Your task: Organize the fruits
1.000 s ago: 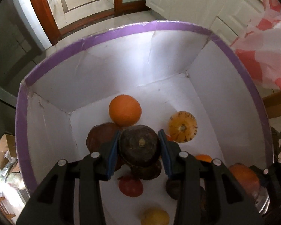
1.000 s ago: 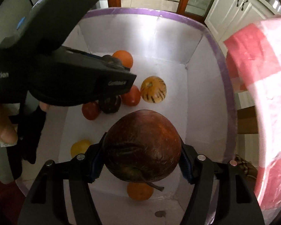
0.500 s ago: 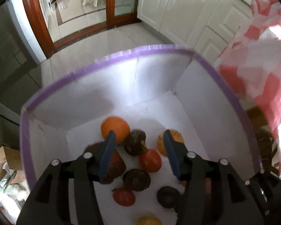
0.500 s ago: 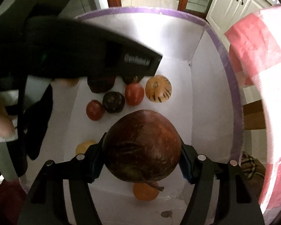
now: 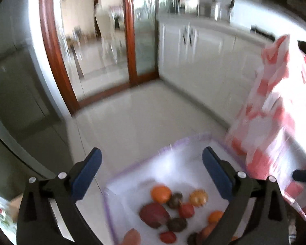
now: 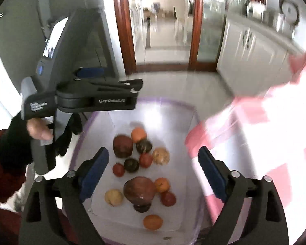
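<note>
Above the white purple-rimmed box (image 6: 194,114) I hold both tools: left tool (image 5: 152,164) and right tool (image 6: 153,164) spread wide, each empty. Fruits, including the big reddish-brown one (image 6: 139,188), lie loose inside. I judge them round, firm, prone to rolling; grip across the widest part. Box walls and checked cloth (image 6: 265,143) crowd the right; centre is roomier.

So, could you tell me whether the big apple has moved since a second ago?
Yes. The right hand-held gripper has let go; the apple now lies on the box floor beside an orange.
</note>
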Action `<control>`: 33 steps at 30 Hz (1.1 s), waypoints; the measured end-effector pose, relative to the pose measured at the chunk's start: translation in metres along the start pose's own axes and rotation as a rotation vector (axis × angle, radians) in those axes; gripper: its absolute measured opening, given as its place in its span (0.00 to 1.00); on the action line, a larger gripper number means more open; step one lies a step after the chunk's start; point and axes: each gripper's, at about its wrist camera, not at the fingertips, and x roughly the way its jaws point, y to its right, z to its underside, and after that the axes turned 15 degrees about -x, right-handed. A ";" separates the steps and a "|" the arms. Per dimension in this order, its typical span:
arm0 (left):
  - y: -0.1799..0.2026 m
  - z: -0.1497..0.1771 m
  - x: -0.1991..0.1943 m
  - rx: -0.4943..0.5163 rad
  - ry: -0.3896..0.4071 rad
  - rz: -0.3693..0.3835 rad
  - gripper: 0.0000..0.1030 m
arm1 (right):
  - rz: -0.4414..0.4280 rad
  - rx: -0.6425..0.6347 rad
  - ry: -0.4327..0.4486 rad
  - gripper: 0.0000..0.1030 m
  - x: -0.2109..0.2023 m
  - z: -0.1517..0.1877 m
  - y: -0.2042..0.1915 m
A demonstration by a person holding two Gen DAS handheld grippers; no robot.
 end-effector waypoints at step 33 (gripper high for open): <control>0.036 0.096 0.015 0.008 -0.432 -0.218 0.99 | -0.001 0.171 -0.479 0.84 0.055 0.087 -0.012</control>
